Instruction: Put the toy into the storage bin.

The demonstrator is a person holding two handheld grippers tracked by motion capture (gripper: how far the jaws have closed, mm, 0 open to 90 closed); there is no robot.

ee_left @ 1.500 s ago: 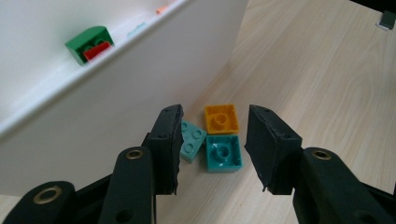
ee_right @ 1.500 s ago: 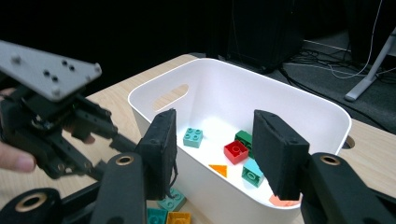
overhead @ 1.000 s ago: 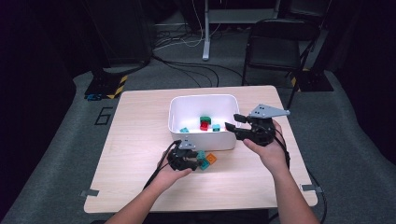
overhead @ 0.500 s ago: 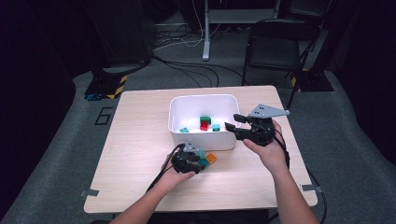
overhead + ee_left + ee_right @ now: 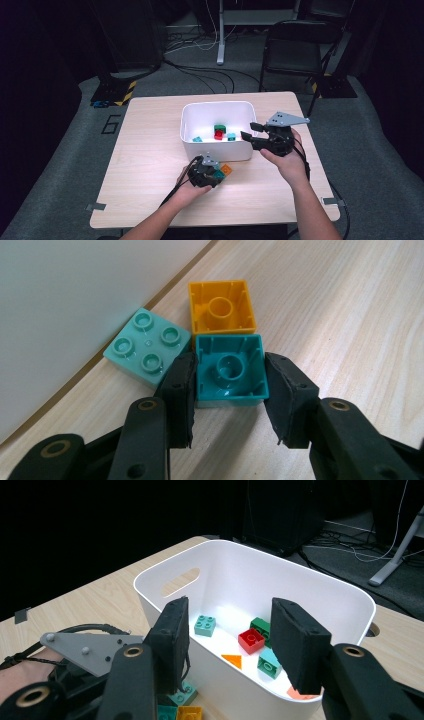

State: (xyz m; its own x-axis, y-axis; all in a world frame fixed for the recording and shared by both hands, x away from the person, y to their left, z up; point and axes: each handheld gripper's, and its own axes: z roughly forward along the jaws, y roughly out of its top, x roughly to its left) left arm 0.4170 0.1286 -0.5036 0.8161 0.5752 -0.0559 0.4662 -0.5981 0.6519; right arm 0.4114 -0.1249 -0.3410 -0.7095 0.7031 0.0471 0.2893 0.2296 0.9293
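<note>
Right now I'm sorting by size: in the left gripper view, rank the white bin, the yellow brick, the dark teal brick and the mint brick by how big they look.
1. white bin, by far the largest.
2. dark teal brick, yellow brick and mint brick: these look alike; the dark teal one only seems bigger because it sits nearest the camera, so no ranking among them.

The left gripper (image 5: 212, 172) is sitting low at the table's near side, its hand (image 5: 187, 192) gripping it from behind and the forearm running in from the bottom edge. Its jaws have just been closing, and the pads (image 5: 181, 390) are now pressing the two sides of what is between them. The right gripper (image 5: 252, 134) is hanging higher, held roughly level (its grey plate on top), jaws standing apart on nothing, with the right hand (image 5: 285, 162) wrapped around its body.
</note>
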